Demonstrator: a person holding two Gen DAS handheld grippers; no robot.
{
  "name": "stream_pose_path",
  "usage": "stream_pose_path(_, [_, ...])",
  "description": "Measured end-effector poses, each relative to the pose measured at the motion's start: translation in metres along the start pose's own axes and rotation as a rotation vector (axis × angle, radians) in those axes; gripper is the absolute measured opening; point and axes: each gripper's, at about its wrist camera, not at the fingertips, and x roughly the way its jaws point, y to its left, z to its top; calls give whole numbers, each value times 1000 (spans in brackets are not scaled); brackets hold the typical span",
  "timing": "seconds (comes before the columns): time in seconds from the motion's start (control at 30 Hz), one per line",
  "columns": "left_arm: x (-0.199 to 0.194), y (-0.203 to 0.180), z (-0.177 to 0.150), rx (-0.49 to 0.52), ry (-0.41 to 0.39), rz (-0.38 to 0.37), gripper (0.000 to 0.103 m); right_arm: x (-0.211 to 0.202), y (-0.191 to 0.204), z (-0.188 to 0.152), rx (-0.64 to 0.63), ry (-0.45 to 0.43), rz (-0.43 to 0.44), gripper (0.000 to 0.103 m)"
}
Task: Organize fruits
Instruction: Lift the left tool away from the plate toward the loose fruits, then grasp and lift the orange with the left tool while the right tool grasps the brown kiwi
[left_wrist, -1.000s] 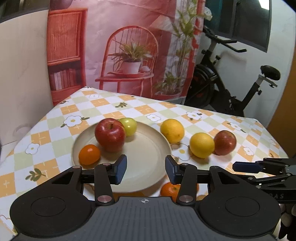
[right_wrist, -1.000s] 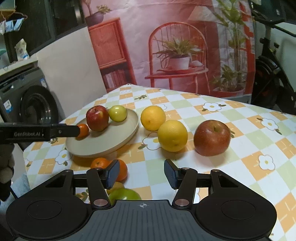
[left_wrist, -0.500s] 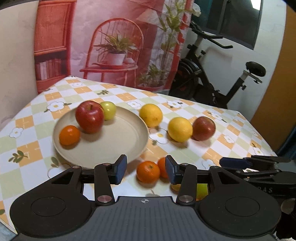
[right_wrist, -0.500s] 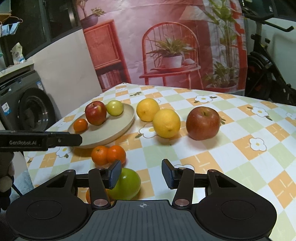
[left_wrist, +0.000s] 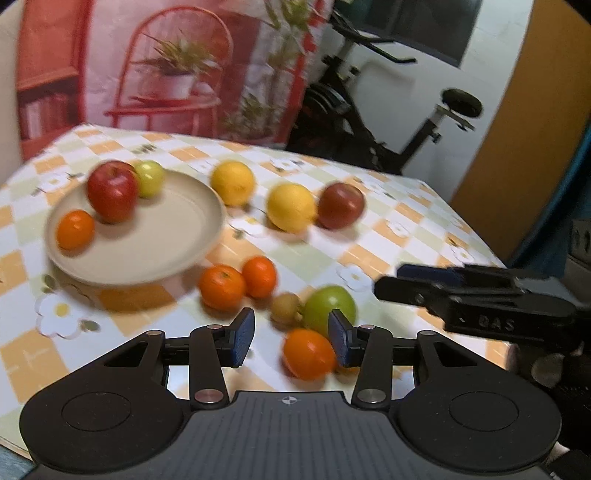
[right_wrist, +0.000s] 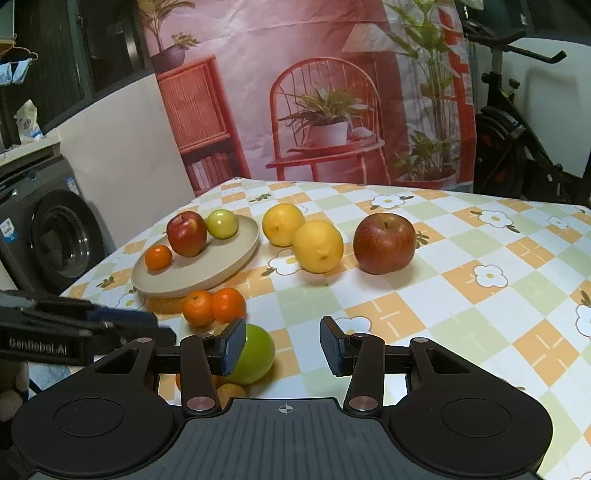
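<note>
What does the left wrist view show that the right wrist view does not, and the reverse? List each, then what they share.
Only the left wrist view: a small brownish fruit beside the green apple, and the right gripper from the side.
Only the right wrist view: a washing machine and the left gripper from the side.
Both: the plate with three fruits, two yellow citrus, the dark red apple, and two tangerines on the cloth.

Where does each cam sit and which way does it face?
Left wrist: on the left gripper, aimed down-forward across the table; shows its open jaws, plus the right gripper.
Right wrist: on the right gripper, same heading; shows its empty jaws, with the left gripper at left.
Shared: plate, green apple.
</note>
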Motion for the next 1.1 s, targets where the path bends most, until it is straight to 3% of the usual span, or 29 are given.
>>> stream_pose_path(0.37, [21, 2, -9, -38, 104, -53, 46, -1, -6, -2, 23, -6, -5, 41])
stream_pose_path(0.7, [28, 7, -11, -67, 115, -65, 39, 4, -7, -6, 33, 8, 1, 41])
stream_pose_path(1.1, [7, 17, -6, -102, 40, 58, 39, 2, 5, -7, -16, 40, 40, 37])
